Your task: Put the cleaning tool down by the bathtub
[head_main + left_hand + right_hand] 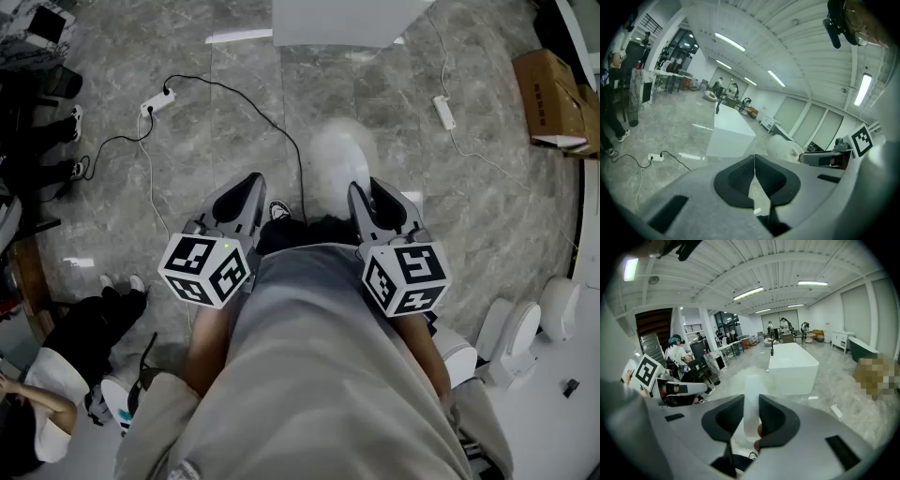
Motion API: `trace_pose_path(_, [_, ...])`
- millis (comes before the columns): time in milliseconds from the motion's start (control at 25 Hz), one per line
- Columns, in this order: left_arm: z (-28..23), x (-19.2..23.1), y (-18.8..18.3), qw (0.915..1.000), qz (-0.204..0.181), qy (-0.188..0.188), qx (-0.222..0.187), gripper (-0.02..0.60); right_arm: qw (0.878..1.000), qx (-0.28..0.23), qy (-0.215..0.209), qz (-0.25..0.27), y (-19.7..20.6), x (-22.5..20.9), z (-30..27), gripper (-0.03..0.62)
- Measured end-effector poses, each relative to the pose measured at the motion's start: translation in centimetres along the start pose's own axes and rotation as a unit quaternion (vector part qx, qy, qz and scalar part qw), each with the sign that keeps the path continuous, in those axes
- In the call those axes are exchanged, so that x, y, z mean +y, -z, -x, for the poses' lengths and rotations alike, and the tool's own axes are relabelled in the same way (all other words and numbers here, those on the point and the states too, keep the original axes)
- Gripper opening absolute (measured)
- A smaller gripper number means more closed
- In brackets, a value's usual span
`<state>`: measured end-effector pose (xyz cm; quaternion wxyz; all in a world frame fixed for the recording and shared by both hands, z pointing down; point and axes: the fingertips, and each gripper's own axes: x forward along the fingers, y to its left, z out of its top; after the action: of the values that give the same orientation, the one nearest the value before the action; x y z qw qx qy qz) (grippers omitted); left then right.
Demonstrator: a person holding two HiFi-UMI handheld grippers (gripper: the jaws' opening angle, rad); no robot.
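Cleaning tool (751, 386) was not yet set down: its white handle sat clamped in the jaws of the right gripper (751, 401), above the floor (234, 141), with the white bathtub (793, 365) farther ahead, while the left gripper (754, 161) had its jaws pressed together, empty.

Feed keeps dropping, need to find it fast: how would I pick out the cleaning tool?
Start at the white bathtub at the top of the head view and come down the grey floor to the right gripper. The cleaning tool sticks out ahead of it, pale handle clamped between the jaws. Unlike the thin cable beside it, it ends in a fluffy white head.
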<state>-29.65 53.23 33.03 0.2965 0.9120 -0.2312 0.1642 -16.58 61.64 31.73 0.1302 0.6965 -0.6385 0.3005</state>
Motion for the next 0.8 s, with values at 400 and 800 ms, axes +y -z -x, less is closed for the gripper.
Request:
trace_pose_path(400, [1.9, 2.4, 0.2, 0.9999, 0.009, 0.005, -0.003, 0.006, 1.000, -0.004, 0.016, -0.013, -0.2, 1.5, 0.2, 0.089])
trace_pose_path(800, [0.0, 3.8, -0.9, 0.9997, 0.021, -0.010, -0.002, 0.006, 0.999, -0.014, 0.001, -0.042, -2.5, -0.5, -3.3, 0.089])
